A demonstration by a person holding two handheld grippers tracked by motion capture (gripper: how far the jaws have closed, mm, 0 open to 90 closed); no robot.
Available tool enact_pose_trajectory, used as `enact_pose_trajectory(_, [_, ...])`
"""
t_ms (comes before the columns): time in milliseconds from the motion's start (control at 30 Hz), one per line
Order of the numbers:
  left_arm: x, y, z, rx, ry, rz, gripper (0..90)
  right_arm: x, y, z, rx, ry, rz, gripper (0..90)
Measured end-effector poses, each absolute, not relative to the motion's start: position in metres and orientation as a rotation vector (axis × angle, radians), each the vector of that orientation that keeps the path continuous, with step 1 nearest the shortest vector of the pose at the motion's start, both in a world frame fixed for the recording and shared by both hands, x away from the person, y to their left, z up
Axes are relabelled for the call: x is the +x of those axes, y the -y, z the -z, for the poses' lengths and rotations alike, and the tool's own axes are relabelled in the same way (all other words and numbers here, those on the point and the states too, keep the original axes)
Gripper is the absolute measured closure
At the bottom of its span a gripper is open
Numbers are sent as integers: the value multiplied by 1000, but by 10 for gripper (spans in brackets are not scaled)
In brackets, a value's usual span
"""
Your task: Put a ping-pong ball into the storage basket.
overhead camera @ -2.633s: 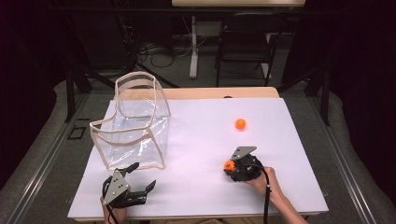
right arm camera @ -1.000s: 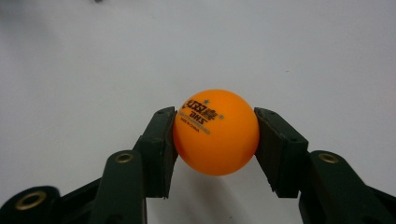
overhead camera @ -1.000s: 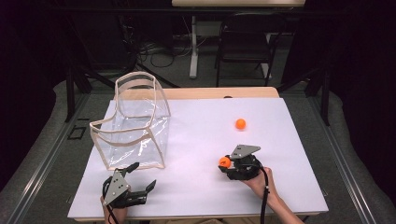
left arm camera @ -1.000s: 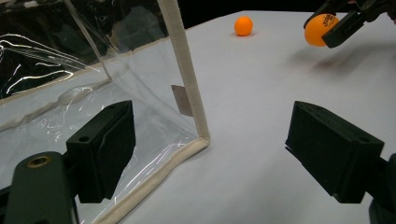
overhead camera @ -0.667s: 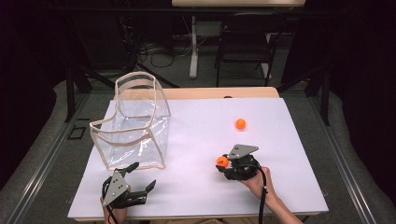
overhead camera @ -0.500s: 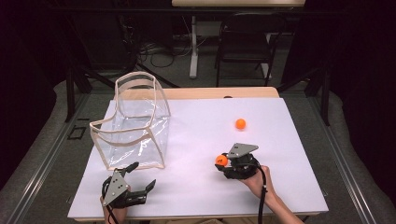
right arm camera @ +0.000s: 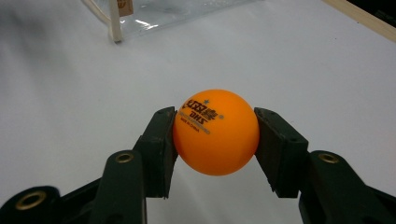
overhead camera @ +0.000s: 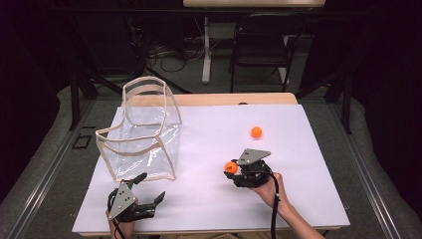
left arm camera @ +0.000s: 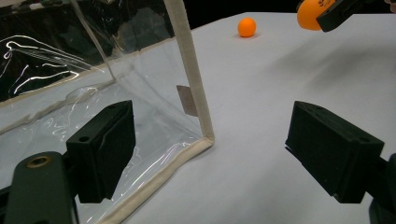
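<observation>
White table [overhead camera: 209, 199] bore clear bag [overhead camera: 142, 134], loose orange ball [overhead camera: 256, 132]. Right gripper [right arm camera: 215, 135] clamped second orange ball [right arm camera: 215, 132]. Left gripper [left arm camera: 210, 154] gaped wide, empty, beside bag corner.

The right claw [overhead camera: 233, 168] with its orange ball [overhead camera: 230, 167] has shifted slightly, seemingly toward the clear bag [overhead camera: 142, 134].

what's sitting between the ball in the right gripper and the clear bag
Nothing visible. The right gripper is shut on an orange ball, and bare white table lies between it and the clear bag.
</observation>
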State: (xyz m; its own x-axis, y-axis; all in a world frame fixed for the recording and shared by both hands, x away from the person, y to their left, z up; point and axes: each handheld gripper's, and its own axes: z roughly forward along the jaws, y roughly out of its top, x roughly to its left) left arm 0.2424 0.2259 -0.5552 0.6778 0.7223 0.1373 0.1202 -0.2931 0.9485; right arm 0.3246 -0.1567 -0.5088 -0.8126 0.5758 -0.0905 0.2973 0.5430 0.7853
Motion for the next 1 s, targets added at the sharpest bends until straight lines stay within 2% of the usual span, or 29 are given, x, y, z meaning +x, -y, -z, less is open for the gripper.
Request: enact_pose_trajectory(1000, [243,-225,556,1803,-669,-678,157,336,140,498,681,-2438,-1185,507])
